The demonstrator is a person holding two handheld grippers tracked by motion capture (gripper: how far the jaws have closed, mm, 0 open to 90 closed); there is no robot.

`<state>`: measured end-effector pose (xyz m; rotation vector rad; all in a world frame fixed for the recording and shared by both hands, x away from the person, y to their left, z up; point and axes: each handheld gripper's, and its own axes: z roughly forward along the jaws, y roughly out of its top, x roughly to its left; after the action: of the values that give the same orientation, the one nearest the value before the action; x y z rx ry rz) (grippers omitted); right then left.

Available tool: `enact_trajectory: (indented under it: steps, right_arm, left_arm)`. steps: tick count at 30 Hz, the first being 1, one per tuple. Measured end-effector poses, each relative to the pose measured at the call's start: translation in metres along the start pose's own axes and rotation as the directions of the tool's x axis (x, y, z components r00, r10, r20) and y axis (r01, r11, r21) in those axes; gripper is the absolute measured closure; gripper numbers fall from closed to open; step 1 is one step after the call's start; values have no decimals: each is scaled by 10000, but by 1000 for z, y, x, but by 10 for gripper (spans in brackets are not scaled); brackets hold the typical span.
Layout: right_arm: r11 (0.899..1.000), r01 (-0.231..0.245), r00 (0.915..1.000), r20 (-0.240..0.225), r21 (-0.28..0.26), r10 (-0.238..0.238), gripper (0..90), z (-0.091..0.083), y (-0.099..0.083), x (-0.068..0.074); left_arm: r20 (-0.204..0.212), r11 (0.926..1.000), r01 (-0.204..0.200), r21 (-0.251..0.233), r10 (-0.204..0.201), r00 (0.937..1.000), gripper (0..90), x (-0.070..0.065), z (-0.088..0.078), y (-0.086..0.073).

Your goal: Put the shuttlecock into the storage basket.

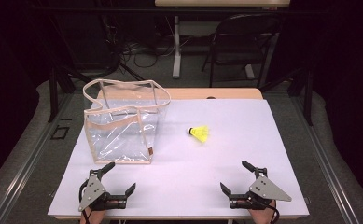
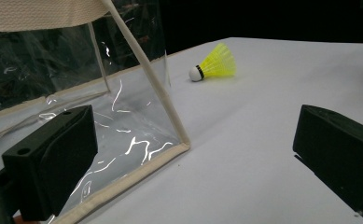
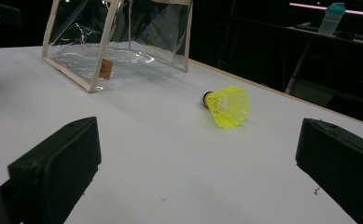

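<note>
High view: my left gripper [image 1: 115, 179] sits at the near edge of the table [image 1: 244, 154], jaws spread wide, nothing in them. My right gripper [image 1: 238, 177] is at the near edge too, also wide & empty. The clear bag [image 1: 123, 122] stands just ahead of the left gripper, open at the top, cream trim round the edges. The yellow shuttlecock [image 1: 199, 133] lies on its side ahead of the right gripper and a bit inward, well apart from both, near the bag's right side but not touching.

Left gripper view: bag's near corner sits right in front, btwn my jaws and slightly toward the left one. Walls look like thin soft plastic, so I'd guess floppy & slick; the stitched trim is the better hold. Shuttlecock [image 2: 213, 64] is farther off, ahead-right, white cork end facing the bag.

Right gripper view: shuttlecock [image 3: 227, 105] is ahead, roughly btwn my jaws, skirt opening toward me. Prob. v. light, skirt thin & crushable, apt to roll. I'd pinch low near the cork, gently. Bag [image 3: 118, 44] is ahead-left, beyond it.
</note>
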<state>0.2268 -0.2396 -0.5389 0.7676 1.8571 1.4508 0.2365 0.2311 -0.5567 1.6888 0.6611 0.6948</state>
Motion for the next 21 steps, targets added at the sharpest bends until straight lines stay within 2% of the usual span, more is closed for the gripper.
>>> enact_trajectory:
  steps: [13,21]
  right_arm:
    - [9996,-84,9999,-120,251,87,0,4,-1,-1]
    - [9971,18,9999,-163,766,-6,0,14,1,-1]
  left_arm:
    - [7,10000,-17,41,17,10000,1,0,2,0]
    - [9,10000,-47,24,47,10000,1,2,1,0]
